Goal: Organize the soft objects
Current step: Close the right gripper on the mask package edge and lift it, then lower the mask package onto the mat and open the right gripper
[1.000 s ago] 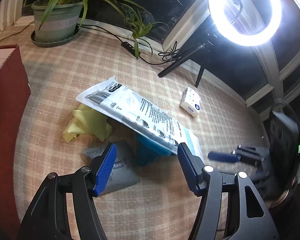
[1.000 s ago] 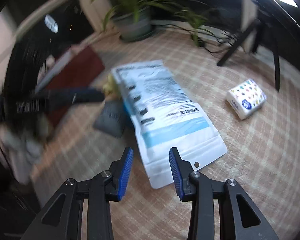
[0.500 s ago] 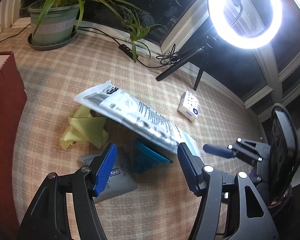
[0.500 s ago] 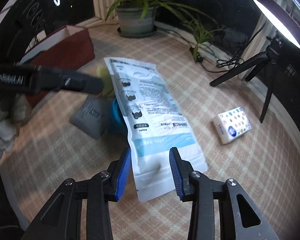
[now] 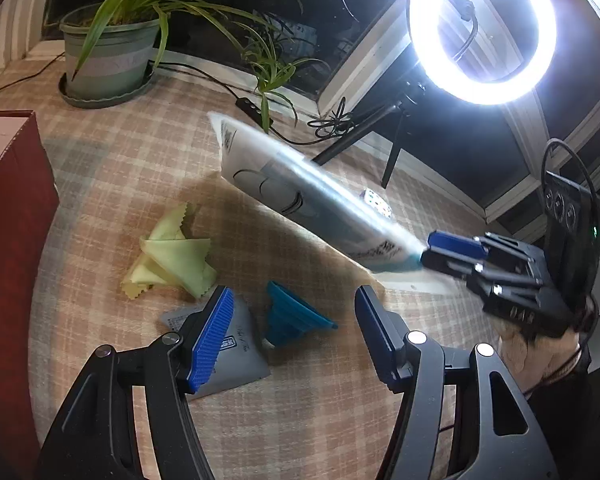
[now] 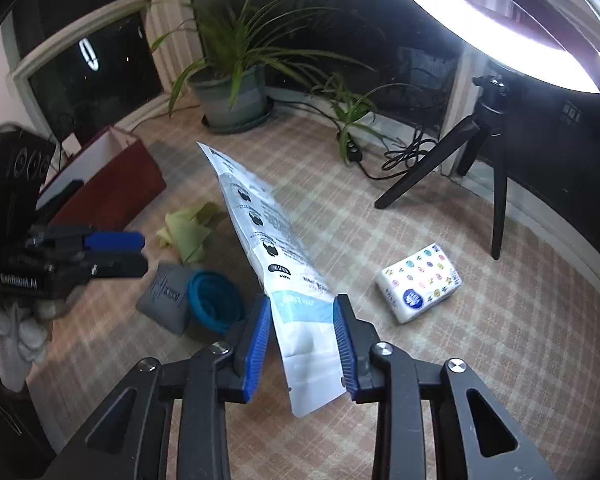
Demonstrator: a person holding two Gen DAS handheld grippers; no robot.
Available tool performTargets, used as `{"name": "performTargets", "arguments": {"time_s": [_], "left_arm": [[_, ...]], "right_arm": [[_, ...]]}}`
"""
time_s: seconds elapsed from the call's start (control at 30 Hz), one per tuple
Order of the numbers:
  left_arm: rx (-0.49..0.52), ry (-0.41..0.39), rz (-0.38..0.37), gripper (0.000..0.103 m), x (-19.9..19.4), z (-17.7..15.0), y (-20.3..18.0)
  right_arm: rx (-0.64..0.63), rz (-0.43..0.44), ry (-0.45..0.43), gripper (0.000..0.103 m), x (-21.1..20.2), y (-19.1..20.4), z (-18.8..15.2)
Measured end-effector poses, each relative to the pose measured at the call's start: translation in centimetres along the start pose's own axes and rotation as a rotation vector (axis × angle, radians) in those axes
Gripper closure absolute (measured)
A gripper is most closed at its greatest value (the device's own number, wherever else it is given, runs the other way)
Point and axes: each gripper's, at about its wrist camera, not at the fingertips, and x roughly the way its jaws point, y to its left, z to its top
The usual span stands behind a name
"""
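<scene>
1 large white printed pouch (image 6: pixel 284 276) is off the table, pinched near its light-blue end by the right gripper (image 6: pixel 302 344). Its printed length slants up and away over the checked tablecloth (image 6: pixel 500 360). In the left wrist view the same pouch (image 5: pixel 300 196) is blurred, so it appears to be in motion. The blue pads (image 6: pixel 258 344) press its 2 faces, though the jaws look only partly closed around the thin film.

Below it lie 4 other items: a folded yellow-green cloth (image 5: pixel 172 256), a grey sachet (image 5: pixel 236 360), a collapsed blue silicone funnel (image 5: pixel 292 316) just beside the sachet, and a spotted tissue pack (image 6: pixel 418 282) well apart to the right. A dark red box (image 6: pixel 108 188) stands at the left edge, near the cloth.

The left gripper (image 5: pixel 292 344) hovers above the sachet and funnel, its fingers spread wide and holding nothing.

Judging by this, the step in hand is carrying the pouch to wherever the soft things are gathered, likely the red box. The next move calls for a steady grip, since the long floppy pouch may swing or slip, and for clearing the cloth and funnel underneath.
</scene>
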Motion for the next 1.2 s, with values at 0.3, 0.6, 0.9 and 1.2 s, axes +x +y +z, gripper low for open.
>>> {"name": "performTargets", "arguments": {"time_s": [0.3, 0.6, 0.9, 1.2], "left_arm": [[0.003, -0.004, 0.007, 0.041, -0.1, 0.1, -0.3], [0.015, 0.014, 0.005, 0.041, 0.7, 0.2, -0.4], [0.028, 0.026, 0.001, 0.041, 1.2, 0.2, -0.4], [0.043, 0.034, -0.004, 0.041, 1.4, 0.2, -1.1]], "right_arm": [[0.191, 0.128, 0.010, 0.083, 1.3, -5.4, 0.4], [0.459, 0.288, -0.015, 0.084, 2.5, -10.3, -0.8], [0.572, 0.339, -0.044, 0.084, 2.9, -12.6, -2.1], [0.666, 0.364, -0.060, 0.096, 1.9, -12.9, -4.7]]}}
